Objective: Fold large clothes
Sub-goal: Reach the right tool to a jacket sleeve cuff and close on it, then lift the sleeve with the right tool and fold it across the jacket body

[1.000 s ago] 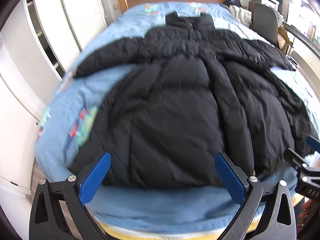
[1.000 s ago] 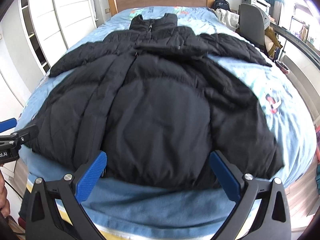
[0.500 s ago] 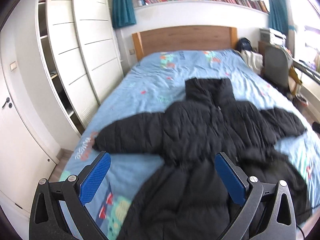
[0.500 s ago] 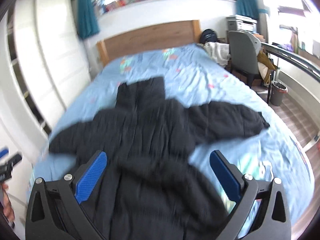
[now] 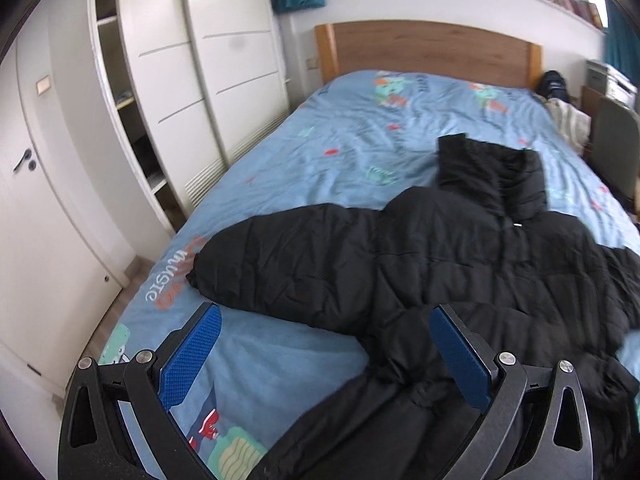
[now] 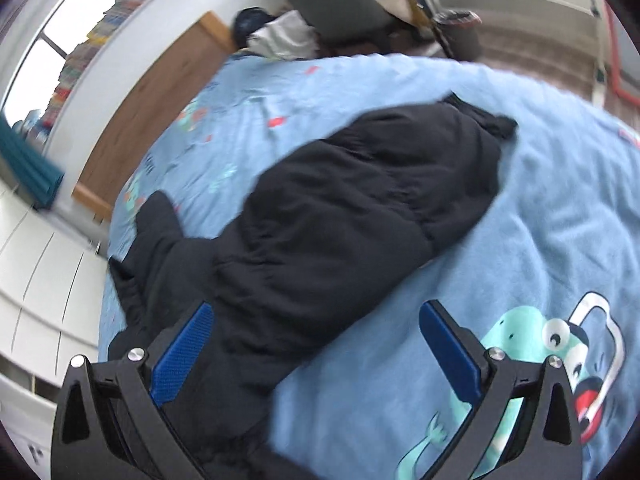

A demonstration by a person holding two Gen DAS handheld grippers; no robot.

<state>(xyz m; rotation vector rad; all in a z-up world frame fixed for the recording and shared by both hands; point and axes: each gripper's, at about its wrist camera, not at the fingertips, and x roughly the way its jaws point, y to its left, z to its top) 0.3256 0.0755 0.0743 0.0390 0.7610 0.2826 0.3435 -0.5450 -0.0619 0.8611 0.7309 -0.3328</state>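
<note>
— How much of the puffer jacket (image 5: 460,264) do I get on the left wrist view?

— Not all of it: its right sleeve and hem run off the frame edge.

— And my right wrist view?

— Blurred. The jacket's (image 6: 340,208) body leaves the frame at bottom left, and the stuff piled on the chair (image 6: 332,4) is too smeared for me to name.

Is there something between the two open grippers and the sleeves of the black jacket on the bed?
Nothing visible is in the way. The left gripper is open over the blue bedcover, just short of the jacket's left sleeve. The right gripper is open near the other sleeve.
</note>
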